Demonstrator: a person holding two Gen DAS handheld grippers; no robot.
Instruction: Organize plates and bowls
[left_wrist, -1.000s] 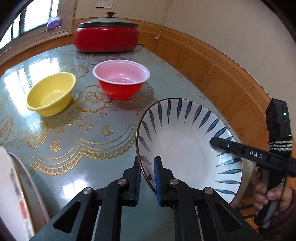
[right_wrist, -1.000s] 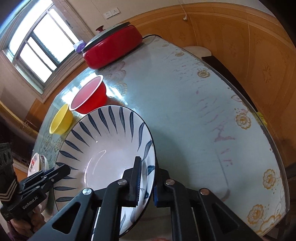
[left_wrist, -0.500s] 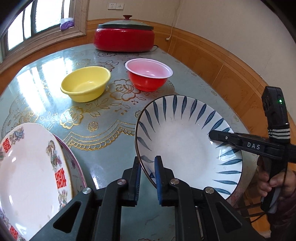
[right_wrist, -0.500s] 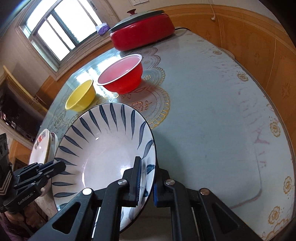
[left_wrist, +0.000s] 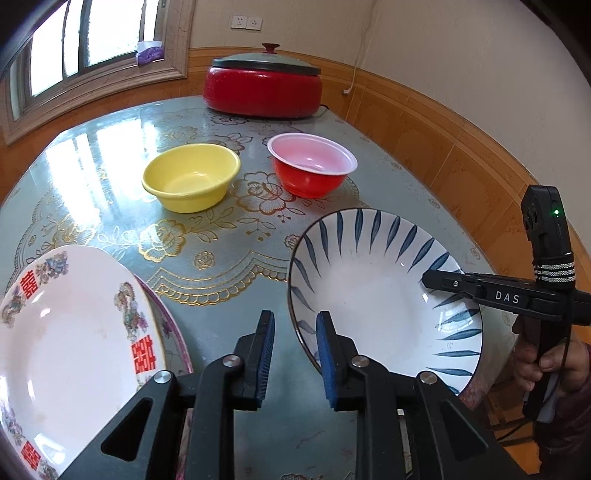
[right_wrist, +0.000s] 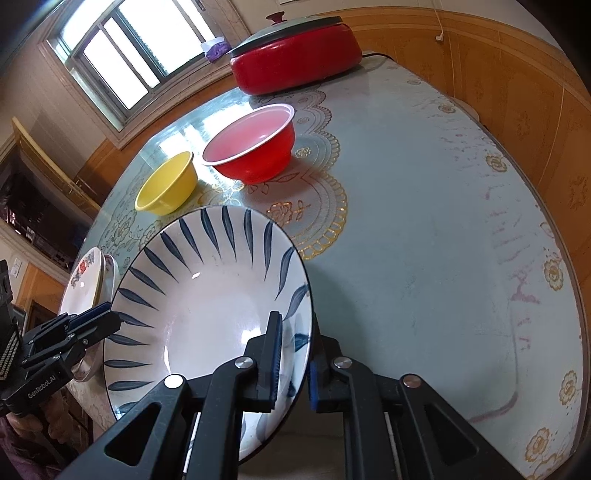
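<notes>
Working from the left: the white plate with red characters (left_wrist: 74, 332) is lying at 8 o'clock on the table (left_wrist: 229, 236), on top of another plate whose purple rim is showing. A second ago only a sliver of it was peeking in, and now it is filling that corner.

My left gripper (left_wrist: 295, 332) is standing slightly parted. Its jaws have just been opening, and the rim of the blue-leaf plate (left_wrist: 369, 295) is sitting between the pads with the left pad clear of it. One second back those pads were pinched tight on that rim.

The blue-leaf plate itself is lying at 4 o'clock, near the table's edge. The yellow bowl (left_wrist: 190, 177) and red bowl (left_wrist: 312, 162) are waiting at 11 and 12, untouched as before.

My right gripper (right_wrist: 293, 350) is straddling the plate's far rim and appears to be clamped on it.

I am judging this as the release. To do it well, I am wanting the plate fully settled before the right side lets go, then both jaws opening wide and backing straight off the rim without dragging it.
</notes>
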